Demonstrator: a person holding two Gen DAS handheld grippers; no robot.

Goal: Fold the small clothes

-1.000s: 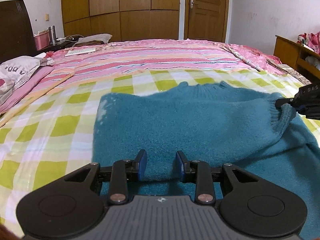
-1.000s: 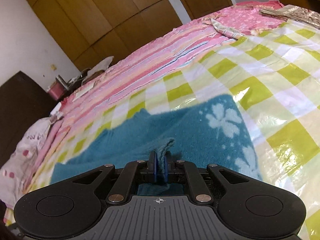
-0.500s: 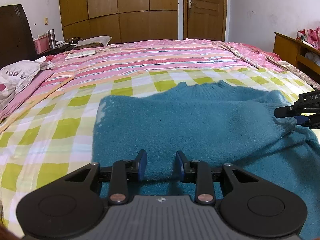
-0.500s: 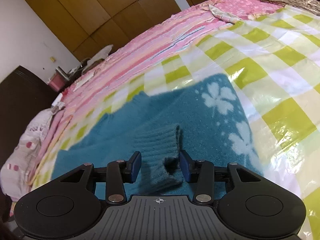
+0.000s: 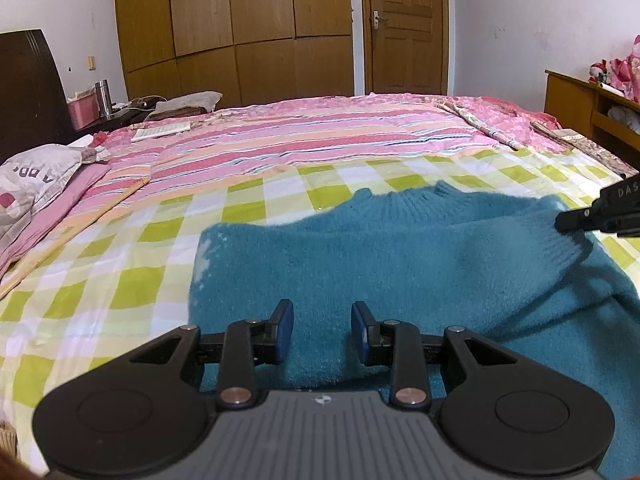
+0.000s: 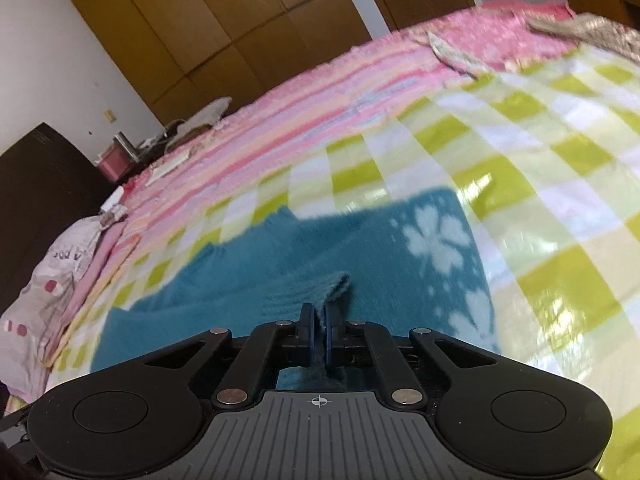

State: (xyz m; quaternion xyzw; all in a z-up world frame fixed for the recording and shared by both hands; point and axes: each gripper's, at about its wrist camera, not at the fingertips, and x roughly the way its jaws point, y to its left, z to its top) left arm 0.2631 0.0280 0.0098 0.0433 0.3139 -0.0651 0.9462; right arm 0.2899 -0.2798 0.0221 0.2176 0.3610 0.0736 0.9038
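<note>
A teal knitted sweater (image 5: 400, 256) lies spread on the green-and-white checked bed cover (image 5: 120, 288). It also shows in the right wrist view (image 6: 248, 288), with white flower prints near its right edge. My left gripper (image 5: 322, 322) is open, low over the sweater's near part, with nothing between the pads. My right gripper (image 6: 319, 322) is shut on the ribbed sleeve cuff (image 6: 320, 288) and holds it up over the sweater's body. The right gripper also shows in the left wrist view (image 5: 600, 212), at the right edge by the cuff (image 5: 560, 248).
A pink striped quilt (image 5: 320, 136) covers the far half of the bed. A pillow (image 5: 36, 176) lies at the left by the dark headboard (image 5: 28, 92). A nightstand with a pink box (image 5: 82, 114) stands behind. A wooden dresser (image 5: 592, 108) is at the right.
My right gripper was shut on the cuff, opened half a second ago with the cuff loose between the fingers, and is now shut on it again. The left gripper stayed open in place.
</note>
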